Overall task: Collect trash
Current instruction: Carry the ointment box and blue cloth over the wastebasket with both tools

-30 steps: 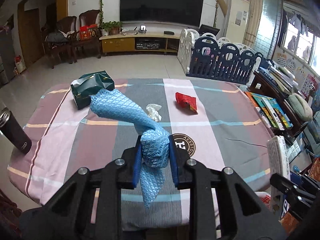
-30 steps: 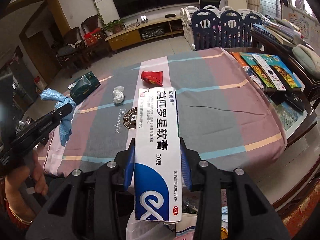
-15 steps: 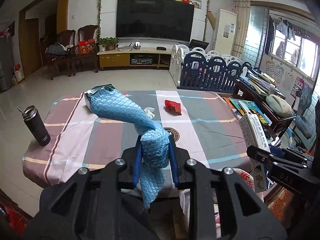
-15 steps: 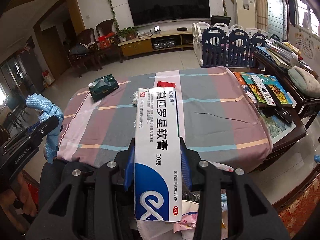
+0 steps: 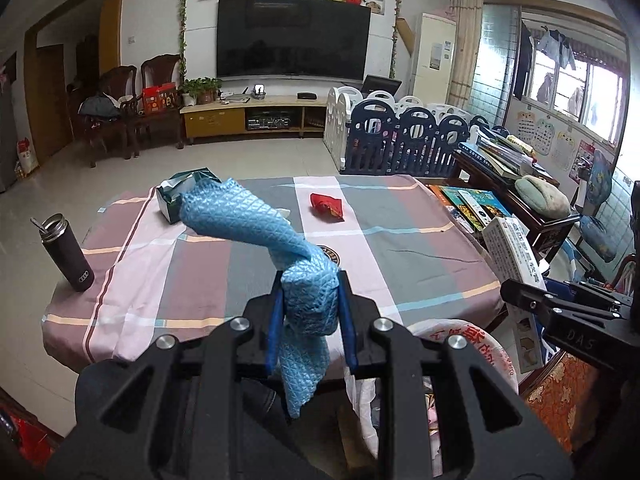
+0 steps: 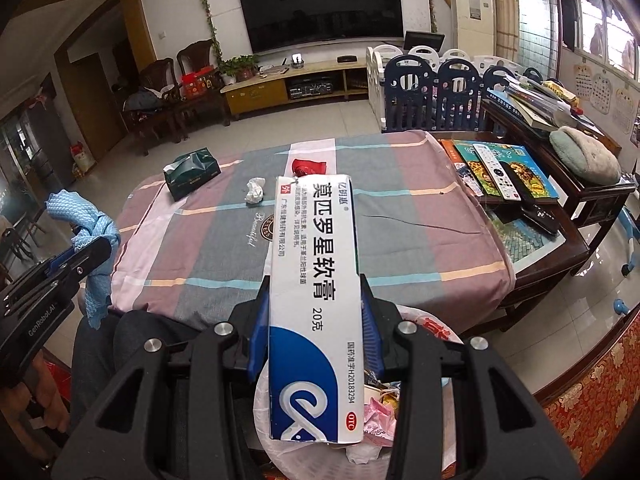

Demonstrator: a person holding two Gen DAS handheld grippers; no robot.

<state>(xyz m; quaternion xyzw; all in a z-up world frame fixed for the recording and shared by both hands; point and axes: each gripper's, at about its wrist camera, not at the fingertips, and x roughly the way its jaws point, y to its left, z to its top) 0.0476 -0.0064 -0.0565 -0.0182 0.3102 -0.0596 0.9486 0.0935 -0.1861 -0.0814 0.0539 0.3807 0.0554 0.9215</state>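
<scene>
Both grippers sit farther back from the table point(image 5: 400, 216) than a second ago: its checked cloth, which then filled the lower part of each view, now lies well ahead, and a white plastic trash bag point(image 6: 436, 330) with red print has come into sight under the fingers. The dark tumbler point(image 5: 68, 254), cut off at the edge before, now stands fully in view at the table's left corner.

The left gripper point(image 5: 310, 316) is clenched on a blue cloth point(image 5: 256, 220), a soft waffle-textured rag bunched between the blue pads, one end arching up and forward, the other hanging below. The right gripper point(image 6: 314, 316) is clamped on a medicine box point(image 6: 314, 280), a long flat white and blue carton printed with black characters, pinched across its width and sticking out ahead above the open bag, which holds crumpled pink and white wrappers.

On the table remain a crumpled white tissue point(image 6: 255, 191), a red foil wrapper point(image 6: 308, 168) and a dark green tissue pack point(image 6: 192, 174) with a torn top, all well apart from both grippers.
</scene>
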